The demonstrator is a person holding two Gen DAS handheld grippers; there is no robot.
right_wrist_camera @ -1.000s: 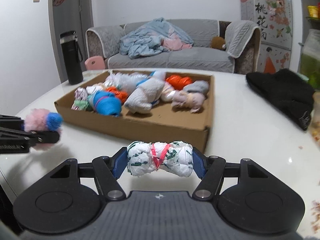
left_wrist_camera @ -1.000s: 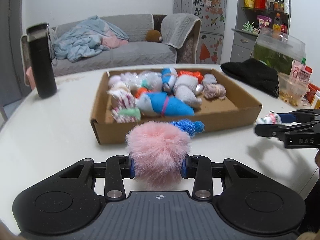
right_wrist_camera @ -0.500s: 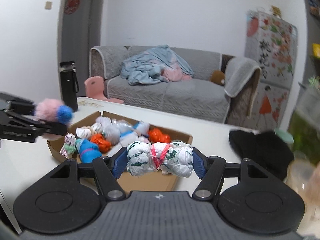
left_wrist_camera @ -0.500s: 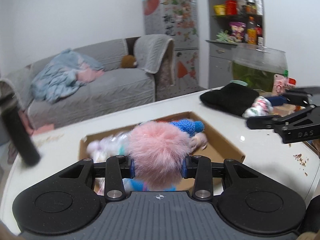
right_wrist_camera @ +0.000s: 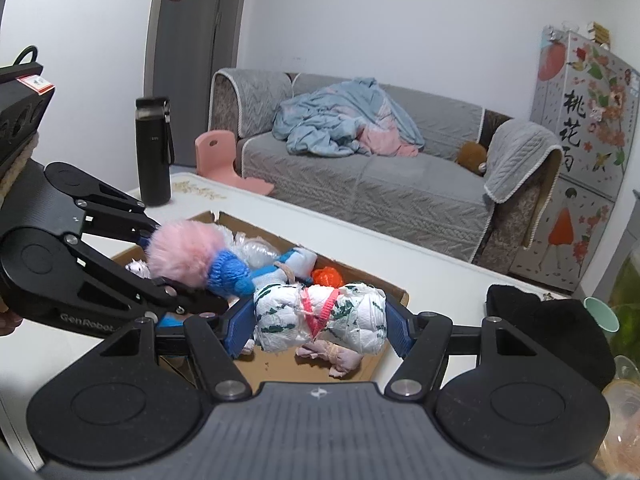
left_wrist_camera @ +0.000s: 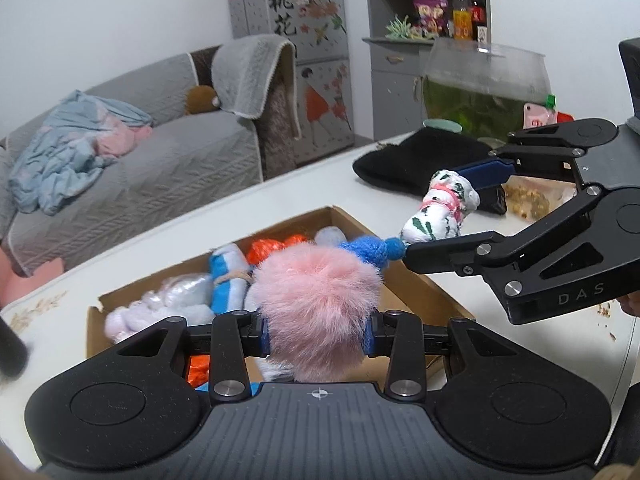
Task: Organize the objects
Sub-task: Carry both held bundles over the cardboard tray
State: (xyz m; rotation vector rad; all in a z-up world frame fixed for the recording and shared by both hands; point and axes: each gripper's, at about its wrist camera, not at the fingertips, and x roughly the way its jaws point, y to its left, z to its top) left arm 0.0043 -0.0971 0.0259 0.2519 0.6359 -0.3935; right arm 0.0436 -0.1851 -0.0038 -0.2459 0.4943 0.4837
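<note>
Both grippers now raised over the cardboard box (left_wrist_camera: 436, 292), jaws clamping pink pompom (left_wrist_camera: 316, 304) and white bundle (right_wrist_camera: 320, 316).

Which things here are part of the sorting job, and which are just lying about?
Part of the job:
- pink fluffy bundle, shut in the left gripper
- white-and-green bundle, shut in the right gripper
- cardboard box of rolled bundles

Lying about:
- black bottle
- black cloth
- fish tank
- pink chair

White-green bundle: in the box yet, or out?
Out. The white-green bundle is clamped in the right tongs, held above the cardboard box.
</note>
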